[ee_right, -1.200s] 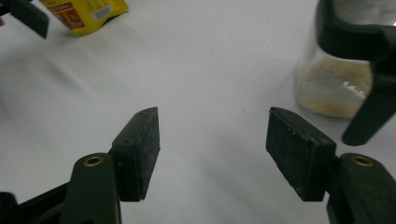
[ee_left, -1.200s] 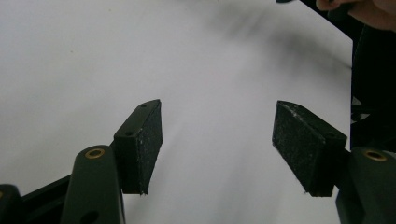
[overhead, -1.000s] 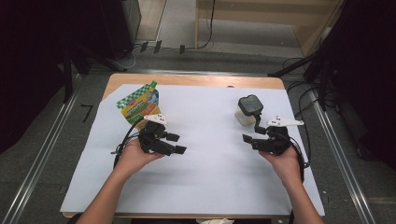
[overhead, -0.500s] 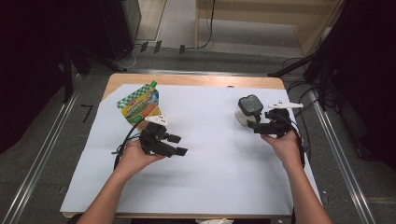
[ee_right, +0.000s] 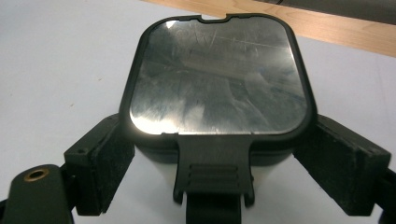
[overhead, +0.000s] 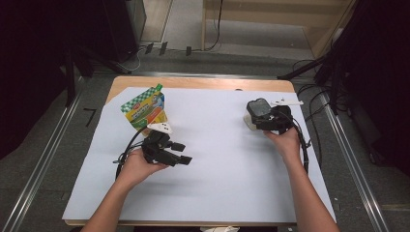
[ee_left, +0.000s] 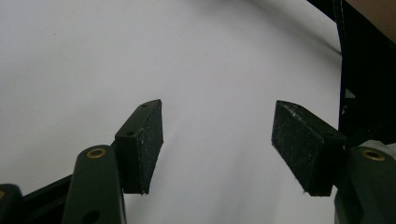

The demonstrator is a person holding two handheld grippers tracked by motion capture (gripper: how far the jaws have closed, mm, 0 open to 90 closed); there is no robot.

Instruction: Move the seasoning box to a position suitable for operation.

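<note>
Across the table (overhead: pixel 203 83) lies a large white sheet (overhead: pixel 212 164), covering nearly all of the wooden top. On the far left of that sheet stands a green and yellow checked pouch (overhead: pixel 144 107), upright with its spout at the top. On the far right sits a white container with a black-framed clear lid (overhead: pixel 257 112); in the right gripper view the lid's latch tab faces the camera. The right gripper (overhead: pixel 265 122) has reached it: its jaws have just been opening, and now stand wide on either side of the container's body, one pad (ee_right: pixel 112 163) close beside each wall, though whether they press on it I cannot tell. Near left, just this side of the pouch, the left gripper (overhead: pixel 181 153) rests in the person's hand, jaws well apart over bare sheet with nothing between them.
</note>
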